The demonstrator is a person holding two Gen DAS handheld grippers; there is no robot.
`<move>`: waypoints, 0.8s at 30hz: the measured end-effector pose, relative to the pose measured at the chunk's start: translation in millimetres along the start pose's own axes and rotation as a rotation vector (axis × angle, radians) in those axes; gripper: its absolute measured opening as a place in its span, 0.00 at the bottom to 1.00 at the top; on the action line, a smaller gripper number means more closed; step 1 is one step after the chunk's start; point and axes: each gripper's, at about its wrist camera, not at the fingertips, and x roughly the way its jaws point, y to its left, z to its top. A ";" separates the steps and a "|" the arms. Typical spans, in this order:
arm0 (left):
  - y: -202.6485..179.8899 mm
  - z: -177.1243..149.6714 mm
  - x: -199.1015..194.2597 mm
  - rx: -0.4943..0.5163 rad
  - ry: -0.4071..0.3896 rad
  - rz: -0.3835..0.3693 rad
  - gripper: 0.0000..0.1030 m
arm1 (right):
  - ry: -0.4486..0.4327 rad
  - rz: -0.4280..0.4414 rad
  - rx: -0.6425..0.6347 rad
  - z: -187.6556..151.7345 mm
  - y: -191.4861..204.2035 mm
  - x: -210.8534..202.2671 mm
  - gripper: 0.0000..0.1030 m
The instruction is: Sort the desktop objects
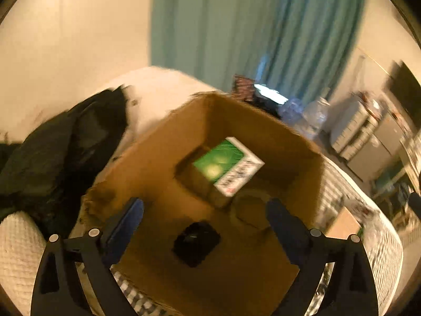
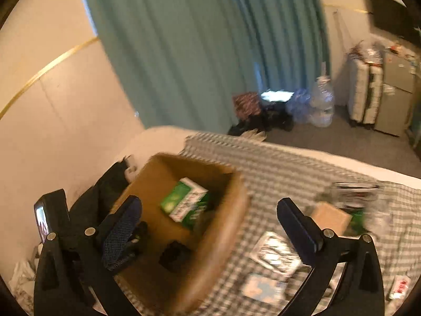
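An open cardboard box (image 1: 310, 173) stands on the checked cloth (image 2: 289, 168). Inside it lie a green and white carton (image 1: 227, 166) and a small black object (image 1: 196, 243). My left gripper (image 1: 205, 205) hangs open above the box's inside, nothing between its blue pads, the black object just below them. My right gripper (image 2: 209, 202) is open too and empty, above the right wall of the box (image 2: 223, 234); from this side the carton (image 2: 184, 201) and the black object (image 2: 175, 255) show inside. The picture is blurred.
On the cloth right of the box lie a small brown box (image 2: 330, 217), a black and white pack (image 2: 276, 254), a pale blue pack (image 2: 264, 287) and a red and white packet (image 2: 400, 287). A black garment (image 1: 58, 158) lies left of the box.
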 end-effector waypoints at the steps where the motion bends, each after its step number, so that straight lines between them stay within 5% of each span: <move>1: -9.2 -2.5 -4.6 0.027 -0.012 -0.024 0.94 | -0.019 -0.028 0.011 -2.5 -14.1 -12.8 1.00; 5: -54.6 -21.8 -28.6 0.139 -0.032 -0.155 0.97 | -0.083 -0.174 0.048 -22.5 -80.5 -70.9 1.00; 8: -85.0 -39.6 -38.8 0.222 -0.004 -0.214 0.98 | -0.044 -0.267 0.080 -39.8 -129.4 -99.7 1.00; 14: -147.5 -84.5 -43.0 0.384 0.021 -0.153 0.99 | 0.034 -0.321 0.215 -82.7 -197.1 -117.4 1.00; 20: -181.0 -125.5 -8.1 0.431 0.162 -0.172 0.99 | 0.143 -0.320 0.202 -103.5 -204.5 -81.9 1.00; 24: -178.7 -133.5 27.2 0.377 0.256 -0.144 0.99 | 0.257 -0.347 0.194 -135.6 -215.9 -55.9 1.00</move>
